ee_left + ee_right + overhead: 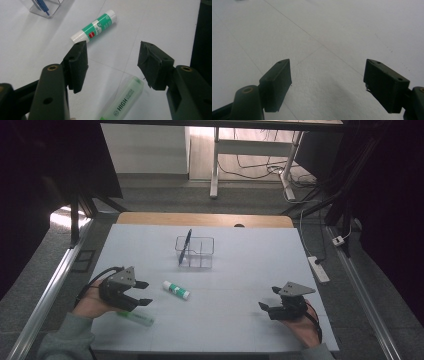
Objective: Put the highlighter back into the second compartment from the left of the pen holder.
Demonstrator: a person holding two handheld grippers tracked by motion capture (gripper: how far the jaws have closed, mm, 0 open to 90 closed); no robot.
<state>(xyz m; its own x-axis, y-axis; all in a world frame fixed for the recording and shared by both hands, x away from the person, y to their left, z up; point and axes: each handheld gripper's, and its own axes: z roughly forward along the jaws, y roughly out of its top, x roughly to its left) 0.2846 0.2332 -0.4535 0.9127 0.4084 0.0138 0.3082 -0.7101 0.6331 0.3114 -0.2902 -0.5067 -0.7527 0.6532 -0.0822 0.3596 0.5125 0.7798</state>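
With its jaws spread and empty, the left gripper (112, 65) should drop toward six o'clock and straddle the green highlighter (125, 100) mid-barrel before pinching, avoiding the glue stick (94, 25) at eleven o'clock.

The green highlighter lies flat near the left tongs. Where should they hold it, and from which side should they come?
Grip the highlighter at mid-barrel, across its narrow width, coming from above. It lies flat on the table, so only its two long sides are free. The left tongs are open just over it and look wide enough; its capped tip points toward the glue stick.
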